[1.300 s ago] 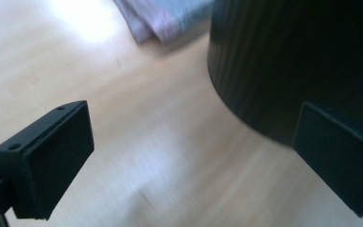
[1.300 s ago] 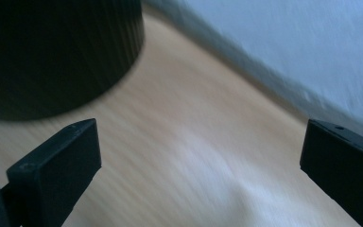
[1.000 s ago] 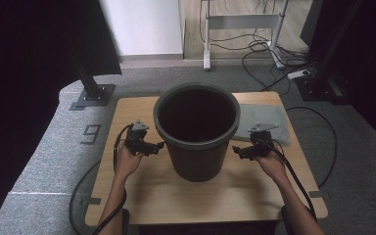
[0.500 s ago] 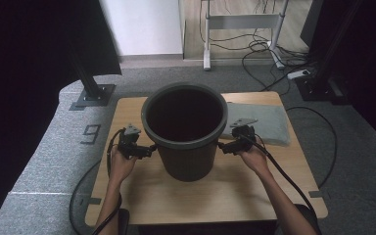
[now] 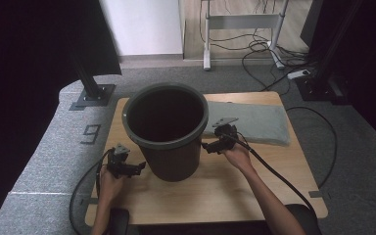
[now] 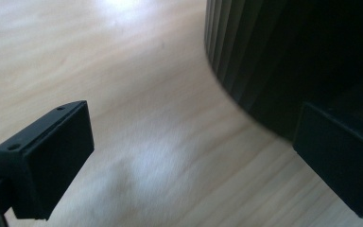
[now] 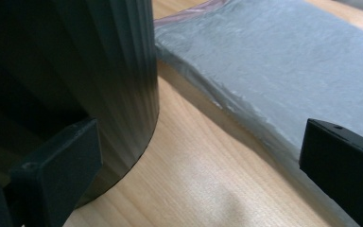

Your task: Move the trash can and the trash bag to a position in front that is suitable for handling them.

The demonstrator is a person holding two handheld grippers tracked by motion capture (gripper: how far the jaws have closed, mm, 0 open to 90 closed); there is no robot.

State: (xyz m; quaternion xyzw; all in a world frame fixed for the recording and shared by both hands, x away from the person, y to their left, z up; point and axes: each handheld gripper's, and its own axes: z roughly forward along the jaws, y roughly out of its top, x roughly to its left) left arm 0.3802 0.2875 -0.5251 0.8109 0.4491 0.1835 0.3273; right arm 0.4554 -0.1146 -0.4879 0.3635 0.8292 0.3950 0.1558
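Note:
A big dark ribbed bucket (image 5: 174, 161) stands on the wooden table (image 5: 235, 191), left of the middle, and looks empty inside. My left gripper (image 5: 140, 167) is low at its left side near the base, jaws wide apart. In the left gripper view the left gripper (image 6: 194, 137) is open over bare wood, with the bucket wall (image 6: 264, 52) just beyond its right jaw. My right gripper (image 5: 204, 146) is at the bucket's right side. In the right gripper view the right gripper (image 7: 198, 142) is open, its left jaw close against the bucket (image 7: 75, 56).
A folded grey cloth (image 5: 254, 122) lies along the table's back right, close to the right gripper, and shows as the grey cloth (image 7: 288, 61) in the right gripper view. A black stand base (image 5: 93, 93) and loose cables (image 5: 259, 54) are on the floor behind.
The bucket has slid left across the table. The right gripper followed it left. The left gripper moved left and back toward the near edge.

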